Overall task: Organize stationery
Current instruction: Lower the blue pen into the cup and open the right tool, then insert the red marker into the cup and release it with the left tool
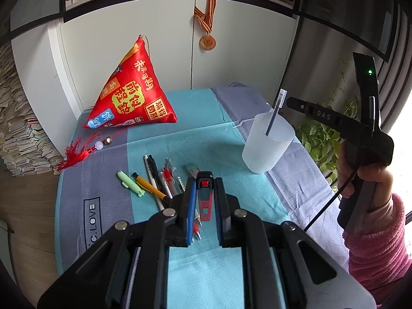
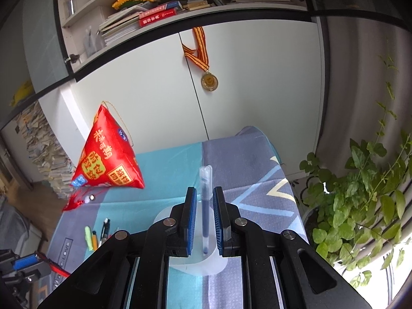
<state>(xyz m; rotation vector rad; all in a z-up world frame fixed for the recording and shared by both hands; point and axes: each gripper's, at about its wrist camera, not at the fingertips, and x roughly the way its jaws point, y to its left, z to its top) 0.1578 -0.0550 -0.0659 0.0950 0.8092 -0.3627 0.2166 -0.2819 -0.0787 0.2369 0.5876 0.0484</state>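
Pen (image 2: 206, 206) stands in the cup (image 1: 267, 144), our right gripper (image 2: 204, 213) jaws released around it.
Our left gripper (image 1: 204, 200) jaws straddle a red tool (image 1: 205, 200), apparently unclenched.

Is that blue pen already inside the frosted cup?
Yes. The blue pen stands in the frosted cup, its top sticking out; the right claw is open around it.
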